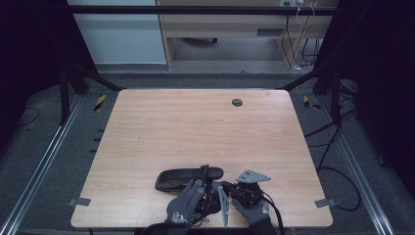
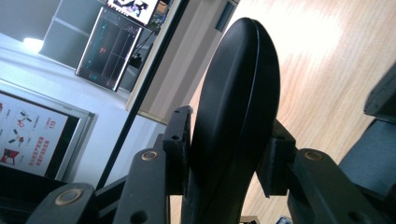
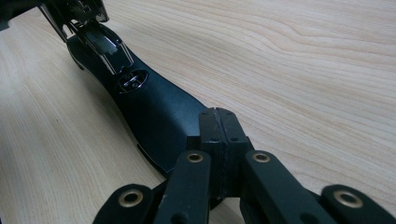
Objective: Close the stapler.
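A long black stapler [image 1: 176, 179] lies near the table's front edge, left of centre. My left gripper [image 1: 205, 171] is shut on it near its right end; in the left gripper view the rounded black stapler body [image 2: 233, 107] stands clamped between the two pads [image 2: 180, 140]. My right gripper [image 1: 224, 186] sits just right of it, pointing left. In the right gripper view its pads [image 3: 219, 133] are pressed together with no gap, over the near end of the stapler [image 3: 149, 107], whose metal part [image 3: 105, 44] shows farther off. The left gripper [image 3: 74, 14] holds it at top left.
The wooden table [image 1: 195, 122] has a small dark round hole [image 1: 237, 102] near its back edge. Gloved hands [image 1: 185, 203] come in at the bottom. Cables [image 1: 337, 171] lie on the floor to the right, and metal rails run along both sides.
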`<state>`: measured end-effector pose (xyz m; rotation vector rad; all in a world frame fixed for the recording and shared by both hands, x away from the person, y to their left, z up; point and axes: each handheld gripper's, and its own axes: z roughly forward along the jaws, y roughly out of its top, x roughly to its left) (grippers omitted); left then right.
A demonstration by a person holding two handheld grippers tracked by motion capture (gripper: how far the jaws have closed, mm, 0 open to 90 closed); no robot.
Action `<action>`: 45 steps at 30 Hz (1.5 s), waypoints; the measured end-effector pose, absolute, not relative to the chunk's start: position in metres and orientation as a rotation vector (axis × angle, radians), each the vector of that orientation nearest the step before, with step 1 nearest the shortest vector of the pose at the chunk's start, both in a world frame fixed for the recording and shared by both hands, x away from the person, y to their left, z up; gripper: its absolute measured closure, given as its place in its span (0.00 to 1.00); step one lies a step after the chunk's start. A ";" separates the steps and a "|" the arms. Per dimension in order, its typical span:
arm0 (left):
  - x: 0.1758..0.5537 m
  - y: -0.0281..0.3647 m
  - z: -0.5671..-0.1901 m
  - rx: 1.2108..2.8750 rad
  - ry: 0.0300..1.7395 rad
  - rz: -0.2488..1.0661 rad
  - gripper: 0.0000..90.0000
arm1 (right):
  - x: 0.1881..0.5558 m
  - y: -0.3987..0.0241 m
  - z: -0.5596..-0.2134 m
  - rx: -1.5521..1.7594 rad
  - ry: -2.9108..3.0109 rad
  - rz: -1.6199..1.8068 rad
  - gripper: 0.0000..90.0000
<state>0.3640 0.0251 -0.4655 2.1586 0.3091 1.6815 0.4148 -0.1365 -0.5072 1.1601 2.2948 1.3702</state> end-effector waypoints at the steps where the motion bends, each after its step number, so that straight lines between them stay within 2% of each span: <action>1: 0.364 0.024 -0.467 2.172 0.299 1.677 0.67 | 0.415 -0.138 -0.507 1.154 2.293 1.369 1.00; 15: 0.361 0.017 -0.486 2.233 0.194 1.703 0.65 | 0.417 -0.150 -0.507 1.182 2.250 1.366 1.00; 24: 0.362 0.016 -0.488 2.268 0.189 1.660 0.64 | 0.419 -0.157 -0.507 1.200 2.236 1.353 1.00; 31: 0.358 0.018 -0.482 2.267 0.191 1.543 0.52 | 0.421 -0.164 -0.506 1.220 2.203 1.339 0.96; 36: 0.354 0.015 -0.472 2.231 0.207 1.482 0.47 | 0.422 -0.168 -0.506 1.232 2.178 1.327 0.92; 37: 0.354 0.015 -0.469 2.225 0.218 1.449 0.46 | 0.423 -0.169 -0.505 1.236 2.173 1.329 0.91; 38: 0.356 0.015 -0.462 2.220 0.247 1.359 0.46 | 0.423 -0.172 -0.505 1.239 2.162 1.324 0.90; 39: 0.356 0.015 -0.462 2.220 0.247 1.359 0.45 | 0.423 -0.172 -0.505 1.239 2.162 1.324 0.90; 44: 0.363 0.019 -0.449 2.184 0.335 1.163 0.44 | 0.425 -0.180 -0.505 1.263 2.124 1.314 0.86; 45: 0.363 0.019 -0.449 2.184 0.335 1.163 0.44 | 0.425 -0.180 -0.505 1.263 2.124 1.314 0.86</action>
